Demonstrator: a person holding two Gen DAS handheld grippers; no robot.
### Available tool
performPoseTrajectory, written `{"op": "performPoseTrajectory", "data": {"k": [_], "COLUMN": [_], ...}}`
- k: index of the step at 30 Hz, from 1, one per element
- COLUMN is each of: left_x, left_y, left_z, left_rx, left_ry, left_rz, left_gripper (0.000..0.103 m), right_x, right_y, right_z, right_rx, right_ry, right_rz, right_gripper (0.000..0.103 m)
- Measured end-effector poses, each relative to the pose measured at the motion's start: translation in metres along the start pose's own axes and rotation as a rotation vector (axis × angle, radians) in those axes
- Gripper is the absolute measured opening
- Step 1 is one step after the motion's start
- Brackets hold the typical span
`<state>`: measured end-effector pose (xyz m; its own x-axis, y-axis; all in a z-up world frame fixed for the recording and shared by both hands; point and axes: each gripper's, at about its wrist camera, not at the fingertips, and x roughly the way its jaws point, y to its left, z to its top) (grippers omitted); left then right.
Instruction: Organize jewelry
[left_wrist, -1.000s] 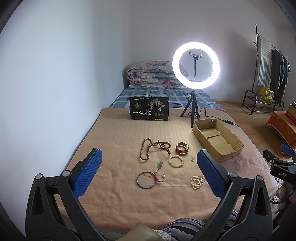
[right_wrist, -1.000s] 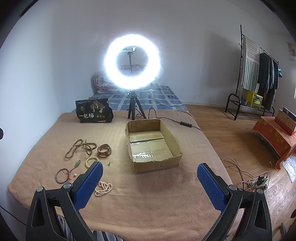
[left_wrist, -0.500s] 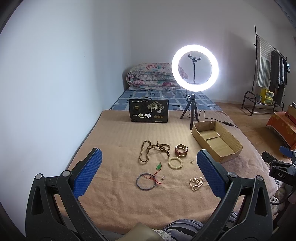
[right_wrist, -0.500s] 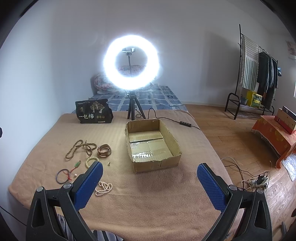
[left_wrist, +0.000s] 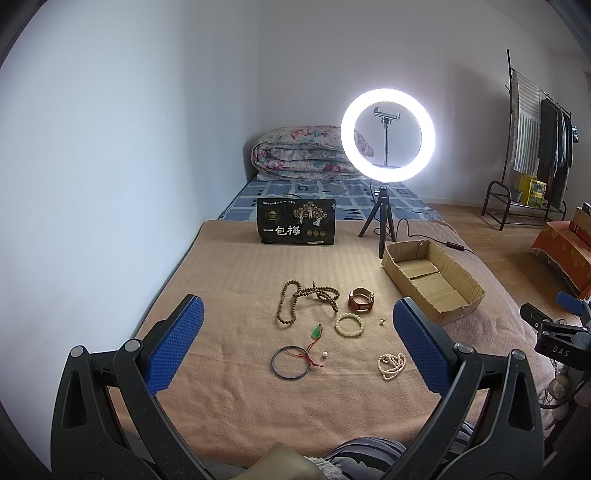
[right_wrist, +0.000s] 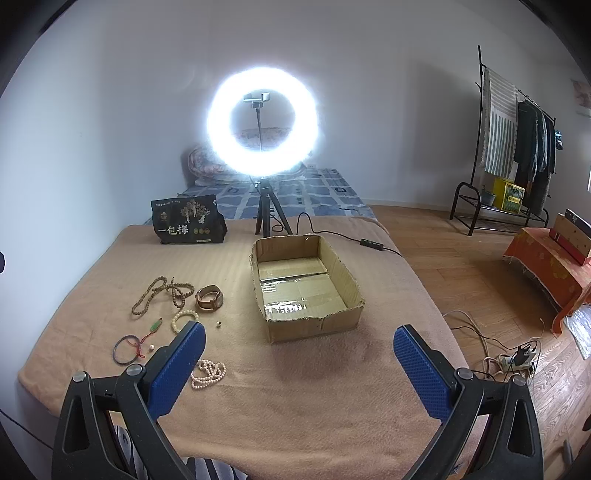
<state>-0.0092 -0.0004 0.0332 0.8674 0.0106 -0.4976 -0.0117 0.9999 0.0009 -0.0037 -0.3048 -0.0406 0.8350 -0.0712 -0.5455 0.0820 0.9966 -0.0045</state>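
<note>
Jewelry lies on a tan blanket (left_wrist: 229, 280): a brown bead necklace (left_wrist: 304, 299), a brown watch (left_wrist: 361, 300), a cream bead bracelet (left_wrist: 349, 324), a green pendant on red cord (left_wrist: 317, 332), a dark bangle (left_wrist: 290, 362) and a pearl strand (left_wrist: 391, 365). An open, empty cardboard box (right_wrist: 303, 284) stands to their right. My left gripper (left_wrist: 295, 317) is open and empty, held above the near side of the jewelry. My right gripper (right_wrist: 295, 343) is open and empty, in front of the box; its body shows at the left wrist view's right edge (left_wrist: 554, 332).
A lit ring light on a tripod (left_wrist: 387, 140) and a black printed bag (left_wrist: 296, 226) stand at the blanket's far end. A folded quilt (left_wrist: 303, 153) lies behind. A clothes rack (right_wrist: 517, 140), an orange-covered stand (right_wrist: 546, 266) and floor cables (right_wrist: 491, 347) are at the right.
Both views have shifted slightly, the scene sliding a little down in the left view. Nothing has been picked up; both grippers stay open.
</note>
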Motion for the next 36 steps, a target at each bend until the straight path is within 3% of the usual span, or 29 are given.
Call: {"op": "performPoseTrajectory", "data": {"k": [15,36], "left_x": [0.000,0.032], "left_y": [-0.001,0.005], "left_z": [-0.003,-0.017], "left_rx": [0.000,-0.007], "left_ry": [-0.002,0.048], "left_rz": [0.000,0.006], "left_gripper": [0.103,0.103], "right_x": [0.000,0.017], "right_y": [-0.001,0.001], "right_z": [-0.002,-0.003], "right_rx": [0.001,-0.010], "right_ry": [0.004,0.045], "right_rz": [0.001,0.007], "right_gripper": [0.103,0.103]}}
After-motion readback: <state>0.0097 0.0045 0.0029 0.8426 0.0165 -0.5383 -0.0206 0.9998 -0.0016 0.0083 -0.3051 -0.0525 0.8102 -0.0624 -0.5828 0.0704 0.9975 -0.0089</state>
